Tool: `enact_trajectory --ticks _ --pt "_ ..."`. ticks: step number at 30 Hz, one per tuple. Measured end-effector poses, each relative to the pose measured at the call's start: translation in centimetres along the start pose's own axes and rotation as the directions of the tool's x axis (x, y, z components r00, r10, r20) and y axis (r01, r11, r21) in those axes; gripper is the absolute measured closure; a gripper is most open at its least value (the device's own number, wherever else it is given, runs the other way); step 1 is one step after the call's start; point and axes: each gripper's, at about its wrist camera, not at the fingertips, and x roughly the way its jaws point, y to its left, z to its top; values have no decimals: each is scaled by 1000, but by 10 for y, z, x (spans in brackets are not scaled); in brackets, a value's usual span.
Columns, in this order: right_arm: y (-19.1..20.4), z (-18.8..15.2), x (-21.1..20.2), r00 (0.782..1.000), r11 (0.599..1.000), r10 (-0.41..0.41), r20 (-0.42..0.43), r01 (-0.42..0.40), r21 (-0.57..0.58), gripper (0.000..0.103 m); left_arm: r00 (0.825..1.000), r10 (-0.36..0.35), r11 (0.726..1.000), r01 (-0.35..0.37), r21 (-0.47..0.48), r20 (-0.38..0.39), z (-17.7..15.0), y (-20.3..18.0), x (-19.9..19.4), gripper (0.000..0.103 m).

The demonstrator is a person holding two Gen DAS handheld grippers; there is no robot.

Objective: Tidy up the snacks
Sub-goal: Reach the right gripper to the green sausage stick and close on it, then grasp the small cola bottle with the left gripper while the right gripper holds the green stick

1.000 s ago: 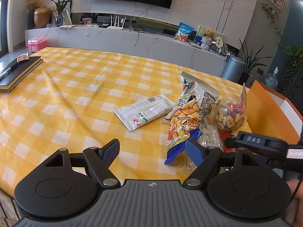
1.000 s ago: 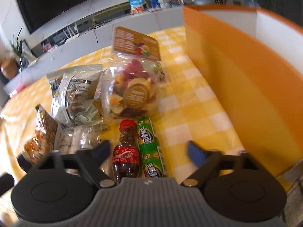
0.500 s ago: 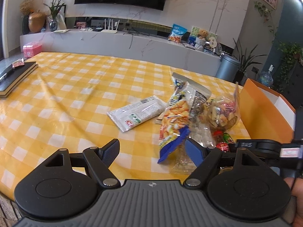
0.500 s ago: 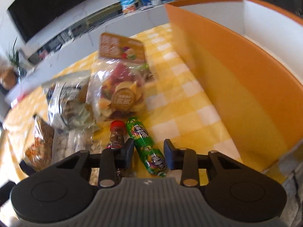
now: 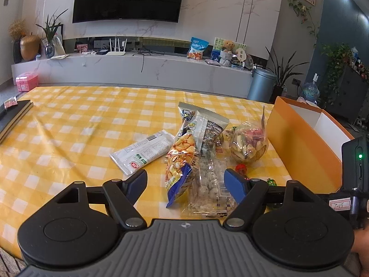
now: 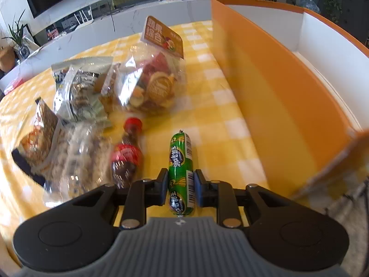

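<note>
My right gripper is shut on a green sausage stick and holds it above the yellow checked table, left of the orange box. A small cola bottle lies just left of it. Snack bags lie beyond: a clear mixed fruit-chip bag, a grey-green bag and an orange cracker bag. My left gripper is open and empty, low over the near table edge, with the cracker bag and a clear candy bag between its fingers' line. A white wrapper lies further left.
The orange box has a white inside and stands at the table's right edge. A dark book lies at the far left edge. The right gripper's body shows at the right of the left wrist view.
My right gripper closed on the green sausage stick and lifted it away from the cola bottle, toward the box. My left gripper drew back and up slightly, staying open.
</note>
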Motion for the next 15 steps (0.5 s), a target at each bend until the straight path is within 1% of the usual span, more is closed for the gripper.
enact_trajectory --ticks 3,5,8,9,12,14,15 --pt "0 0 2 1000 1000 -4 18 4 -7 81 1000 6 1000 -6 28 -2 2 -10 -2 17" --pt "7 2 7 998 999 -40 45 41 -28 81 1000 3 999 -4 42 11 4 -17 -5 17" --pt "17 5 12 995 993 -79 54 83 -87 81 1000 15 998 -15 56 9 8 -25 -6 17" --pt "16 4 12 995 993 -80 61 85 -78 81 1000 21 998 -22 61 4 9 -27 -7 17" --pt "6 5 10 995 997 -71 71 71 0 82 1000 22 998 -23 61 2 12 -33 -10 17" --pt "-6 4 2 995 998 -25 95 20 60 82 1000 17 997 -17 73 1 14 -37 -10 17" --pt "-10 3 -5 993 997 -3 117 -6 71 82 1000 17 997 -16 80 -3 15 -39 -9 17"
